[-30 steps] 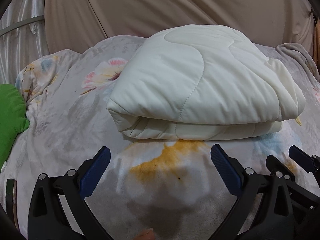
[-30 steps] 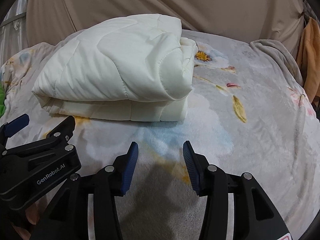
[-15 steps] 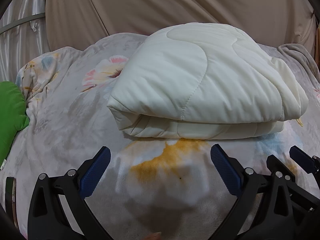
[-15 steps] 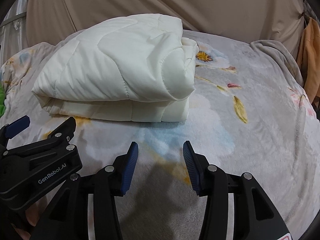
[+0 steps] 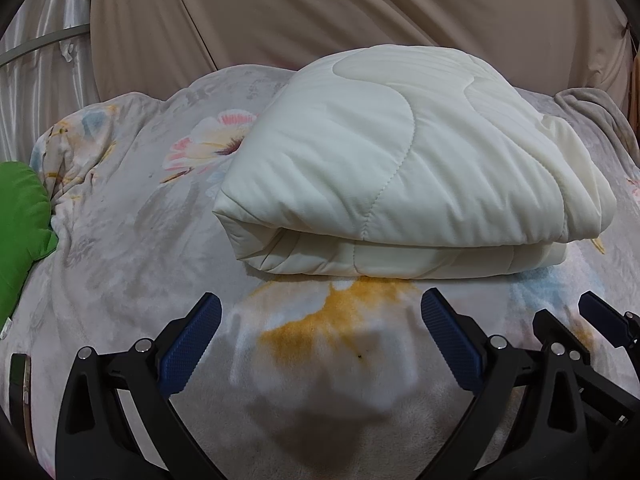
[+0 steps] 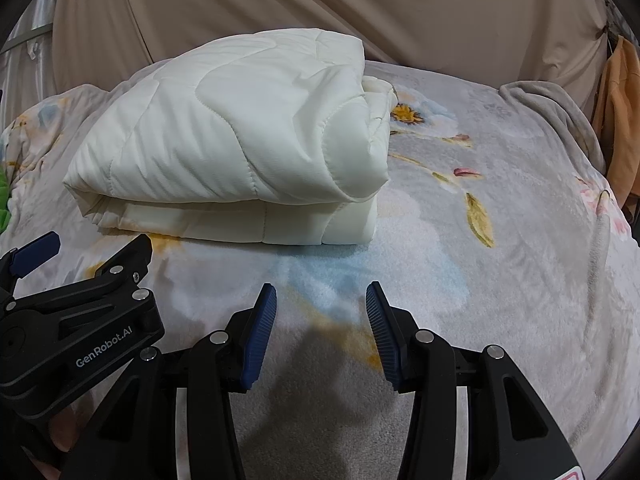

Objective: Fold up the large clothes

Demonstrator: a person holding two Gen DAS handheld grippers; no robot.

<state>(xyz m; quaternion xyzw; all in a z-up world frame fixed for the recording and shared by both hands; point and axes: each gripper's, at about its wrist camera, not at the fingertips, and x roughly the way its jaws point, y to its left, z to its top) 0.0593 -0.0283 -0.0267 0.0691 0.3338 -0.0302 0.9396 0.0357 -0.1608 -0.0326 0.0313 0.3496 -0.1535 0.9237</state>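
A cream quilted comforter lies folded in a thick stack on a grey floral blanket. It also shows in the right wrist view. My left gripper is wide open and empty, a little in front of the fold's near edge. My right gripper is open and empty, in front of the stack's right end. The right gripper also shows at the right edge of the left wrist view. The left gripper shows at the left of the right wrist view.
A beige fabric wall rises behind the bed. A green cushion lies at the left edge. An orange cloth hangs at the right. The floral blanket stretches to the right of the stack.
Both grippers have drifted very slightly; the comforter sits a touch higher in the left view. Both stay open and nothing was grasped.
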